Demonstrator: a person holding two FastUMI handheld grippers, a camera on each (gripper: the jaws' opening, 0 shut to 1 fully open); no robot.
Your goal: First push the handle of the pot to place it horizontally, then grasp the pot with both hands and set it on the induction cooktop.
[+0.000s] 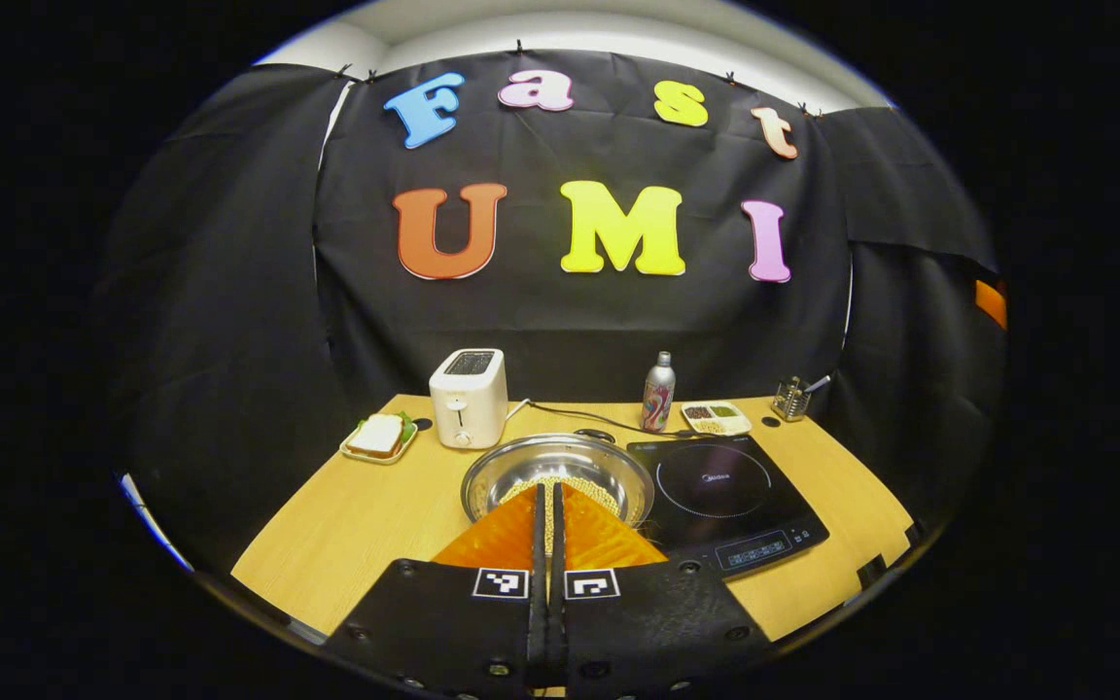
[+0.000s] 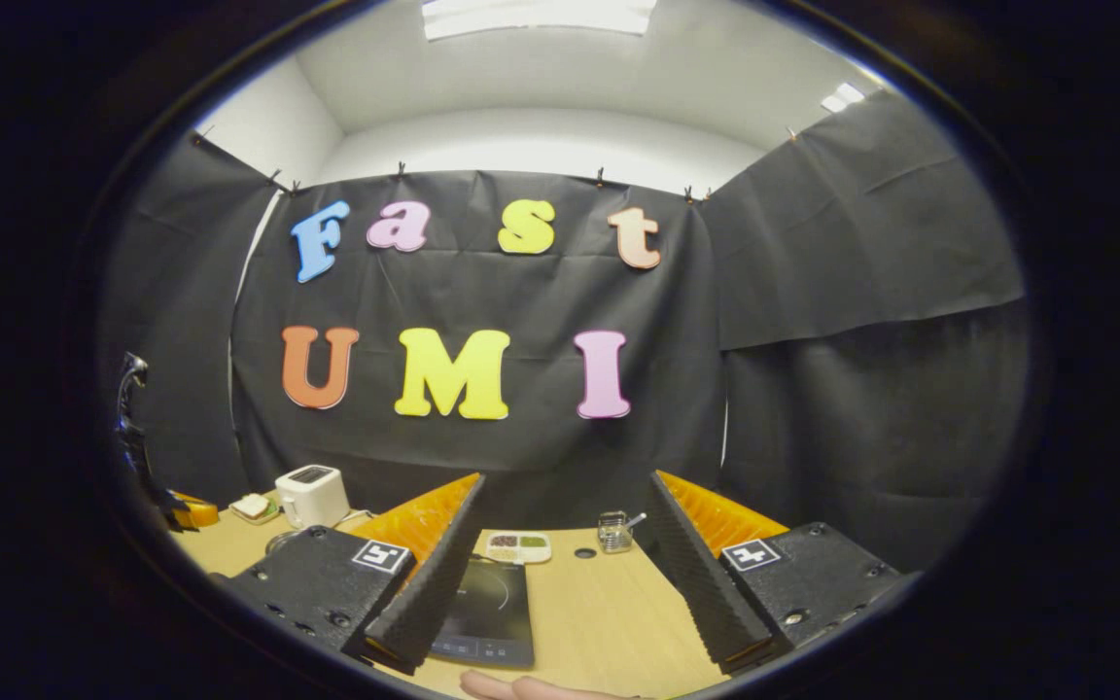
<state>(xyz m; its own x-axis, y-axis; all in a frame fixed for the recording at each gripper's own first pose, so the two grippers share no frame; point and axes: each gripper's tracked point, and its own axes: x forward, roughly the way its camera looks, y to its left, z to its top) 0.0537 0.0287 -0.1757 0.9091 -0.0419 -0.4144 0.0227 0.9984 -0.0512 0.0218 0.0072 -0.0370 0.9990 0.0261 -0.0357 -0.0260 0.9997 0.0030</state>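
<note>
Broad wooden bench (image 1: 346,525) carried everything. Induction cooktop (image 1: 716,486) lay just right of the steel pot (image 1: 560,472), rims nearly touching. Pot held pale beans, possibly; handle hard to make out behind the left gripper (image 1: 548,525), clenched on nothing. Right gripper (image 2: 560,554) hung released, well above. Risked spilling the contents through an uneven two-sided lift, or knocking the bottle (image 1: 658,392) behind.

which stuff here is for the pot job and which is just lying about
For the job: pot, induction cooktop, left claw (closed), right claw (open).

Just lying about: toaster, sandwich plate, bottle, snack tray, utensil holder.
</note>
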